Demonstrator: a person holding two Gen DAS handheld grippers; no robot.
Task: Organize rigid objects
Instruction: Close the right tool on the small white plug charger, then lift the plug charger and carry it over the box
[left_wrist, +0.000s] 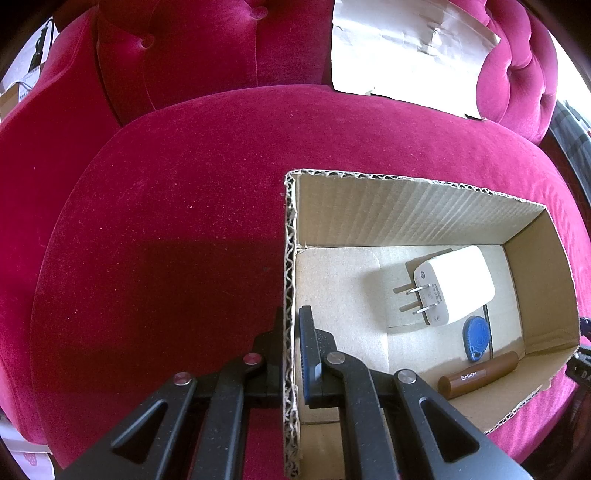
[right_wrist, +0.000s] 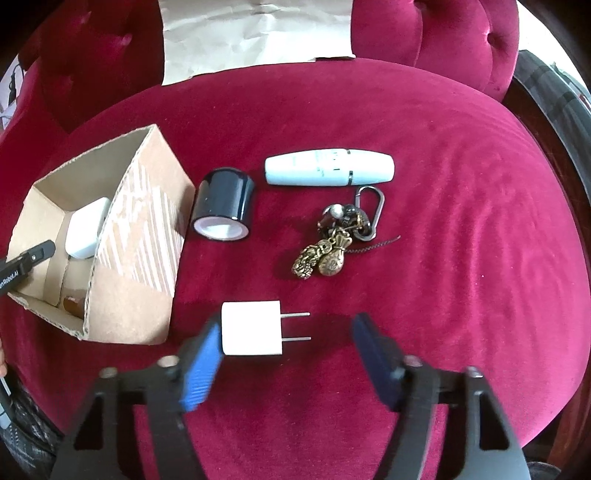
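A cardboard box (left_wrist: 413, 214) sits on a red velvet seat. My left gripper (left_wrist: 290, 343) is shut on the box's left wall (left_wrist: 289, 295), one finger inside, one outside. In the box lie a large white charger (left_wrist: 452, 290), a blue key fob (left_wrist: 476, 338) and a brown cylinder (left_wrist: 478, 374). In the right wrist view the box (right_wrist: 136, 258) stands at the left. My right gripper (right_wrist: 286, 354) is open around a small white plug adapter (right_wrist: 253, 328); its left pad touches the adapter. Beyond lie a dark tape roll (right_wrist: 223, 208), a pale blue oval case (right_wrist: 328, 166) and a brass keychain bunch (right_wrist: 340, 240).
White crumpled paper (right_wrist: 255, 33) leans on the tufted backrest (left_wrist: 177, 48). The seat cushion (right_wrist: 461, 221) curves down at its right and front edges. The left gripper's tip (right_wrist: 33, 256) shows at the box's left side.
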